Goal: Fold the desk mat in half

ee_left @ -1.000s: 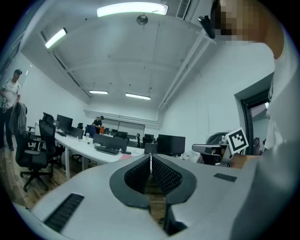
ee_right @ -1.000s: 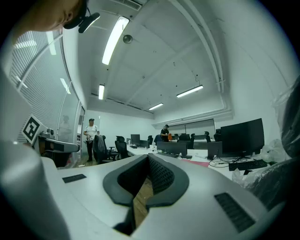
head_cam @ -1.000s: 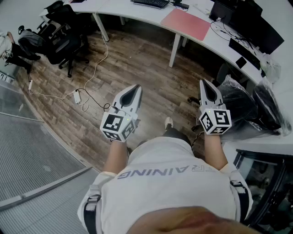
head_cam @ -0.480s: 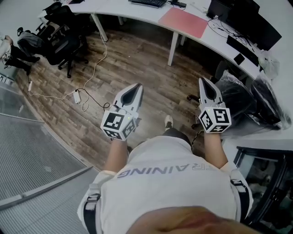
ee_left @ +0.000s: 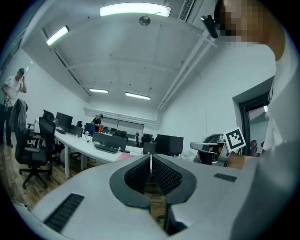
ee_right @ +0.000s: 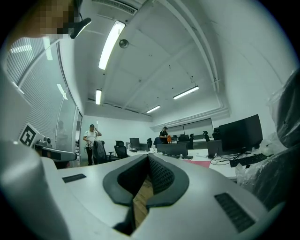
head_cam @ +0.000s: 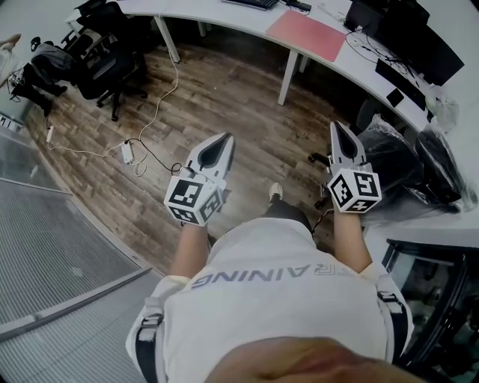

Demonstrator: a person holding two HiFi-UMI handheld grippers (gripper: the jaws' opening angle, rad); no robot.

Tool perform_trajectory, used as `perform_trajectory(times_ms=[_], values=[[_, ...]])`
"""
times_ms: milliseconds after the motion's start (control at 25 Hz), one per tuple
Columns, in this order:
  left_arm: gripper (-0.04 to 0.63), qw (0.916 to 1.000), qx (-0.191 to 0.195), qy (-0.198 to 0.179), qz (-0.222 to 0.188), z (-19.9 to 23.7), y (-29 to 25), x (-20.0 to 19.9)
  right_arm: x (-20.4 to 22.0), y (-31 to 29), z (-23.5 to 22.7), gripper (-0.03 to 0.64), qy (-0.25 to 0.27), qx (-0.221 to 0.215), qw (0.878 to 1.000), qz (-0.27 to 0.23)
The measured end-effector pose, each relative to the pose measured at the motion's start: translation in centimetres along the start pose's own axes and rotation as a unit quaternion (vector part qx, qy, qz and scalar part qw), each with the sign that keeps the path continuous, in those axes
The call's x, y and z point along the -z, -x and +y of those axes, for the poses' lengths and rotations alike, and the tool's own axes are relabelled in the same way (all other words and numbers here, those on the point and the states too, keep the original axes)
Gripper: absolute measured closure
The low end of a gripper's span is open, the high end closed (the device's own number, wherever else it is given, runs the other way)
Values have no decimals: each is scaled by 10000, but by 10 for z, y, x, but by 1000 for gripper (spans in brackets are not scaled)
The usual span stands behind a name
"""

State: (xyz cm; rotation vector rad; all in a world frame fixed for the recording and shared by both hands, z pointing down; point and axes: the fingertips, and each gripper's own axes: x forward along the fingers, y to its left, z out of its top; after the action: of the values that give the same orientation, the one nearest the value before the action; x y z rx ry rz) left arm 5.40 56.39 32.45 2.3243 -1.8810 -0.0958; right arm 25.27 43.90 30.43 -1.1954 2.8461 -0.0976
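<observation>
The left gripper (head_cam: 219, 142) and right gripper (head_cam: 341, 129) are both pressed together and empty, over the floor. The pink desk mat (head_cam: 314, 36) lies flat on the far white desk (head_cam: 224, 16), well apart from them. Lifting its right edge could snag the cable (head_cam: 356, 43) just beside it.

Two grippers: left gripper (head_cam: 224, 141), right gripper (head_cam: 338, 129). One pink desk mat (head_cam: 313, 35) ahead of their fingertips; one white desk (head_cam: 202, 13); one power strip (head_cam: 126, 152).

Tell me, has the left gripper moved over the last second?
No, not noticeably. The left gripper keeps its offset from the white power strip; the whole view just shifted slightly.
</observation>
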Motion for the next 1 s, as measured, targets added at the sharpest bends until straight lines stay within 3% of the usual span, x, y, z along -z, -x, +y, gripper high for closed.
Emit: perform_trajectory(times_ms=[360,640,1000], values=[[557,9999,-135,93,48,43,-16,-7,10,-57,13,594,-8,-248,9992,312],[557,9984,-513,184,132,91,-31,-9,16,-125,21,594,-151,-591,9971,455],[557,9967,-710,261,307,139,-104,-10,20,-208,-25,594,-264,-599,9970,402]])
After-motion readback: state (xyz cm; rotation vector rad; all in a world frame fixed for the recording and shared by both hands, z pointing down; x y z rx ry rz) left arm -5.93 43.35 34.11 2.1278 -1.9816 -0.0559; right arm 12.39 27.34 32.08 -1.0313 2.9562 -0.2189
